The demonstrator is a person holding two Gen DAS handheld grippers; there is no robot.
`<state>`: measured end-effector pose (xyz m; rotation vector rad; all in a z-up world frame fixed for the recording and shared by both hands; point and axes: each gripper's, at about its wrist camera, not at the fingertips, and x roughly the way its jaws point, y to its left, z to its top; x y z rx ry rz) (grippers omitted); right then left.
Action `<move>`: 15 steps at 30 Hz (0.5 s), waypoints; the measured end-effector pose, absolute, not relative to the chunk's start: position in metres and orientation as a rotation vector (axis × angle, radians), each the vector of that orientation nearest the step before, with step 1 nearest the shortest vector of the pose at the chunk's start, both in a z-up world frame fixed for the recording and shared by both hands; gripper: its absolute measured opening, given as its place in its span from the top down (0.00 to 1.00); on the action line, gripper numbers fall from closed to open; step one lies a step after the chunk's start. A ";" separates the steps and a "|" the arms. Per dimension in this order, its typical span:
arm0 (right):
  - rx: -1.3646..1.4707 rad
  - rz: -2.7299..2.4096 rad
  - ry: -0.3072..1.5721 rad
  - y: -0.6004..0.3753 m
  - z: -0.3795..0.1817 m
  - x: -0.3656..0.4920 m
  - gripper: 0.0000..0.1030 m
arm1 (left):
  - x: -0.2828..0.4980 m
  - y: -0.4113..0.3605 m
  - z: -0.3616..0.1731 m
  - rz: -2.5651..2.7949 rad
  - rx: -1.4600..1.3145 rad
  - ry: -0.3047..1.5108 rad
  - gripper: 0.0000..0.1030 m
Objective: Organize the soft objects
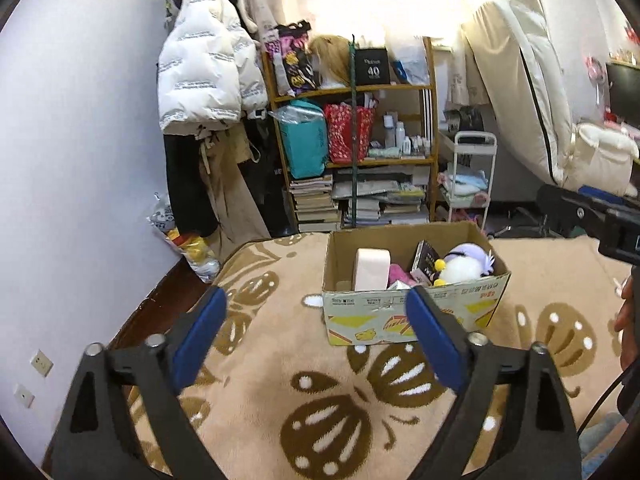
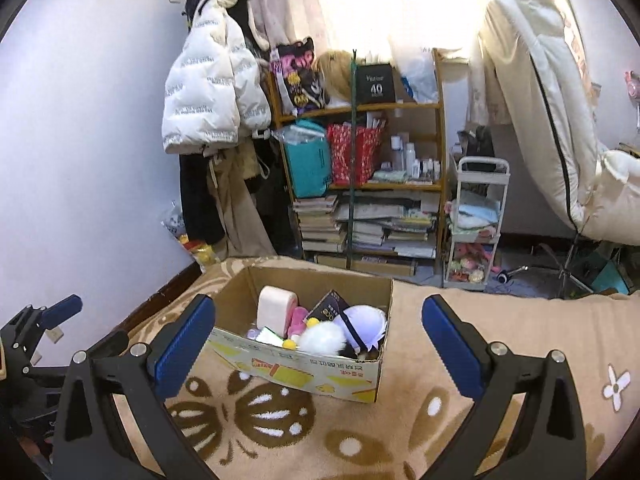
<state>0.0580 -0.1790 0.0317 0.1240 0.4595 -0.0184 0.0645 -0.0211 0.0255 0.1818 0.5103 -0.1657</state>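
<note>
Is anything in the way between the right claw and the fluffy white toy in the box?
Only the near wall of the open cardboard box stands between the right claw and the fluffy white plush toy. The box has no lid, so nothing visible blocks the toy from above.

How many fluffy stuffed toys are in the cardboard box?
1 that I can see clearly: a white and purple plush toy at the right end of the cardboard box, beside a pink soft thing. Others may be buried underneath.
</note>
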 end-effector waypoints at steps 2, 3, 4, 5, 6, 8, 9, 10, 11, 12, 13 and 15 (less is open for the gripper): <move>0.116 -0.027 0.444 -0.178 0.034 0.048 0.00 | 0.057 -0.016 0.030 -0.165 0.169 0.498 0.09; 0.114 -0.030 0.437 -0.177 0.035 0.043 0.00 | 0.053 -0.013 0.033 -0.161 0.165 0.493 0.08; 0.114 -0.029 0.435 -0.177 0.035 0.038 0.00 | 0.051 -0.011 0.035 -0.159 0.160 0.489 0.07; 0.114 -0.027 0.439 -0.177 0.036 0.034 0.00 | 0.047 -0.008 0.037 -0.156 0.153 0.484 0.05; 0.115 -0.028 0.440 -0.178 0.036 0.031 0.00 | 0.045 -0.006 0.039 -0.154 0.148 0.479 0.05; 0.125 -0.031 0.438 -0.179 0.038 0.024 0.00 | 0.041 -0.002 0.041 -0.152 0.142 0.470 0.05; 0.130 -0.032 0.436 -0.180 0.038 0.021 0.00 | 0.039 0.000 0.042 -0.150 0.142 0.465 0.05; 0.134 -0.035 0.435 -0.181 0.038 0.018 0.00 | 0.038 0.000 0.042 -0.148 0.142 0.463 0.04; 0.136 -0.038 0.432 -0.182 0.039 0.015 0.00 | 0.036 0.001 0.043 -0.144 0.142 0.461 0.04; 0.135 -0.042 0.428 -0.182 0.039 0.012 0.00 | 0.036 0.003 0.042 -0.137 0.141 0.460 0.04; 0.133 -0.047 0.423 -0.182 0.039 0.008 0.00 | 0.035 0.003 0.042 -0.131 0.140 0.460 0.04; 0.131 -0.054 0.416 -0.183 0.040 0.003 0.00 | 0.035 0.007 0.040 -0.130 0.130 0.467 0.04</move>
